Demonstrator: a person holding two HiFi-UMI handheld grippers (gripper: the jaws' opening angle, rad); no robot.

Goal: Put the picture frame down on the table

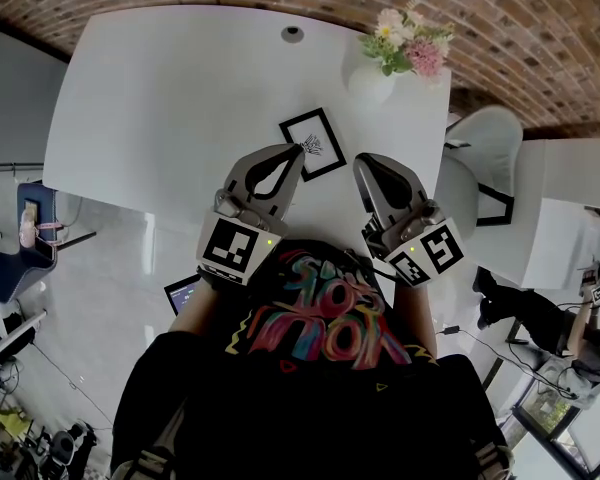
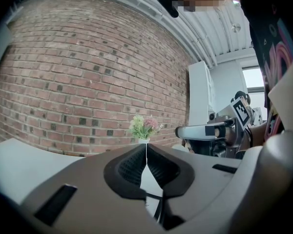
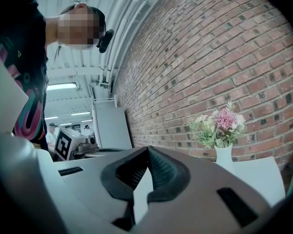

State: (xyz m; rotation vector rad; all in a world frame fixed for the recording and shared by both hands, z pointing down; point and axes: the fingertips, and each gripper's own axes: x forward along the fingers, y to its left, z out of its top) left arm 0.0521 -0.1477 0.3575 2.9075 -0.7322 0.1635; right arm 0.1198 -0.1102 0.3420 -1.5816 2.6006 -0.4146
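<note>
Grey left gripper [image 1: 296, 152]: jaws clenched, nothing between them, tip at the picture frame [image 1: 318, 133] near edge. Frame looks flat on the white table [image 1: 170, 98], ungripped. Right gripper [image 1: 364, 161] clenched, empty, just beside. Task looks done.

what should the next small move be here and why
Probably just draw the left gripper back a little from the picture frame. It seems to lie flat on the table already, and both this one and the right gripper are shut and empty.
</note>
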